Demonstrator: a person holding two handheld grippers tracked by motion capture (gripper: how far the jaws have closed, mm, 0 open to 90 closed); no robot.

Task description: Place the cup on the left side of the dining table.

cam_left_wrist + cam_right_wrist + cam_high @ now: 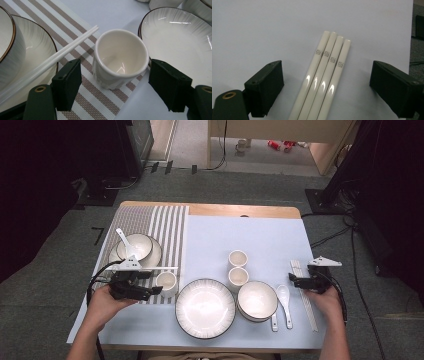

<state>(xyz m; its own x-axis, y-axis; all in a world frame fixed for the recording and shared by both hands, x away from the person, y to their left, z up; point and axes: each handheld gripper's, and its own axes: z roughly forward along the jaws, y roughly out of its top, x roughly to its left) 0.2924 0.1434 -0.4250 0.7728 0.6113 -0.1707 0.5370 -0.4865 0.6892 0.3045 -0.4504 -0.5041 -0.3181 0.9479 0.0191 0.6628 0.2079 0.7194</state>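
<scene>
In the high view, the left gripper is seen at the small white cup, which stands at the right edge of the striped placemat; the jaws are partly hidden by the hand and their gap is hard to read there. The right gripper is held over the chopsticks near the table's right edge, with open cloth above. In the left gripper view, the cup is shown upright, empty and glossy, between wide jaws with a gap on each side; the large plate lies just beside it, cut off at the frame. In the right gripper view, four cream chopsticks, marked near their ends, lie side by side between wide jaws, untouched, their lower ends cut off.
</scene>
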